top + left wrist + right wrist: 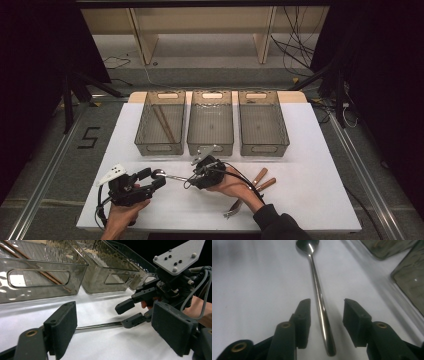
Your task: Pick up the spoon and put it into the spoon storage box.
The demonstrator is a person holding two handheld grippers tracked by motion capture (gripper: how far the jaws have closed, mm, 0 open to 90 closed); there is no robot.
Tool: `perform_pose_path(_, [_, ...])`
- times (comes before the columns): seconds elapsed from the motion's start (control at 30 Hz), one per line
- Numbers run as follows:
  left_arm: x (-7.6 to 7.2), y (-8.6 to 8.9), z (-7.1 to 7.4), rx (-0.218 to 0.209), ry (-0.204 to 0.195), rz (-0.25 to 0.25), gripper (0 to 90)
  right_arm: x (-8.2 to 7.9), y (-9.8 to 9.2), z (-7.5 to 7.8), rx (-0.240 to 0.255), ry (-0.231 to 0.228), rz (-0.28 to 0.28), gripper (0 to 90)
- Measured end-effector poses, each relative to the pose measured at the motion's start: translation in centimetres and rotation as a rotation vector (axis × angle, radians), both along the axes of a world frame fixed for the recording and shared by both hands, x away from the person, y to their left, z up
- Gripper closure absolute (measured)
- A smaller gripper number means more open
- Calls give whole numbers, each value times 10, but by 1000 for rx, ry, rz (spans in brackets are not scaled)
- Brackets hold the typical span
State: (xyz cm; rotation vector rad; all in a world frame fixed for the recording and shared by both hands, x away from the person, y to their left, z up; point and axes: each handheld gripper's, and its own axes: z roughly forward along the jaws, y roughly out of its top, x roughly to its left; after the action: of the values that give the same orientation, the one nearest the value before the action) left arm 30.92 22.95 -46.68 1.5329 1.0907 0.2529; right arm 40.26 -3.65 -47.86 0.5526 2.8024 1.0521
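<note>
- On the white table (310, 150), near its front edge, a metal spoon (172, 176) lies flat between the two grippers; its bowl points toward the left gripper (152, 179) and its handle end toward the right gripper (192, 176)
- Right gripper: held in the person's right hand (230, 185); its jaws stand apart, one on each side of the spoon's handle; in the right gripper view the handle (322, 315) runs up the gap between the pads (303, 322) without clearly touching either, and the bowl (308, 246) sits at the top of the frame; nothing is clamped
- Left gripper: held in the person's left hand (122, 212); its jaws are spread wide and hold nothing; in the left gripper view its two pads (63, 326) frame the spoon's handle (100, 326) on the table, and the right gripper (130, 313) shows beyond with its grey plate (180, 256) on top
- Beyond the grippers, three smoky clear plastic bins stand side by side; the left bin (161, 122) holds wooden chopsticks (164, 124); the middle bin (211, 122) and the right bin (262, 122) show no contents that I can make out
- To the right of the right hand, two wooden-handled utensils (262, 179) lie on the table, just beside each other; a metal piece (232, 209) lies near the wrist, its kind unclear
</note>
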Motion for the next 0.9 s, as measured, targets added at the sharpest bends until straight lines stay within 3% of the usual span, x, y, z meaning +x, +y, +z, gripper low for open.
perform_pose_path(0.57, [0,1,-1,-4,8,5,205,-1,20,-7,-69,-38,42,728])
perform_pose_path(0.9, [0,2,-1,-9,6,6,205,-3,24,-6,-92,-21,50,813])
